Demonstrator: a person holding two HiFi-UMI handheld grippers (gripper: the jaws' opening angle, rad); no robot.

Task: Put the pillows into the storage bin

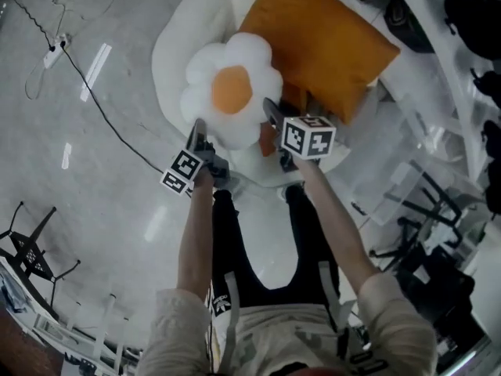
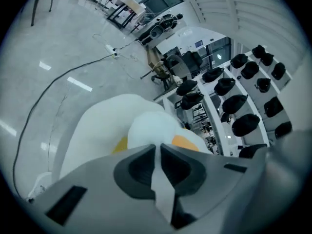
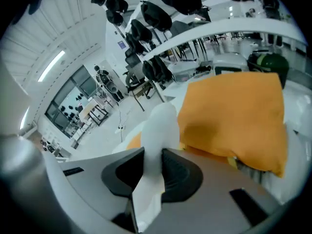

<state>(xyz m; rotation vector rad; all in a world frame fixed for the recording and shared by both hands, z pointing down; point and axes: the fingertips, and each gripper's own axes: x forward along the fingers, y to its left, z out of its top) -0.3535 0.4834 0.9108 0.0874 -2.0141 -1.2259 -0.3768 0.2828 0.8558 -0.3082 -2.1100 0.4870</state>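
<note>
A white flower-shaped pillow (image 1: 231,88) with an orange centre is held up in front of me by its lower lobes. My left gripper (image 1: 199,125) is shut on its left edge, and white fabric is pinched between the jaws (image 2: 157,147). My right gripper (image 1: 271,106) is shut on its right edge, with a fold of white fabric squeezed between the jaws (image 3: 153,152). Behind it lies an orange square pillow (image 1: 325,41), also in the right gripper view (image 3: 234,121). A large white cushion (image 1: 176,45) lies under both. A clear plastic bin (image 1: 407,143) stands to the right.
A black cable (image 1: 102,108) and a power strip (image 1: 53,53) lie on the grey floor at left. A black folding frame (image 1: 31,253) stands at lower left. White racks with black items (image 1: 470,22) and metal frames (image 1: 423,241) crowd the right side.
</note>
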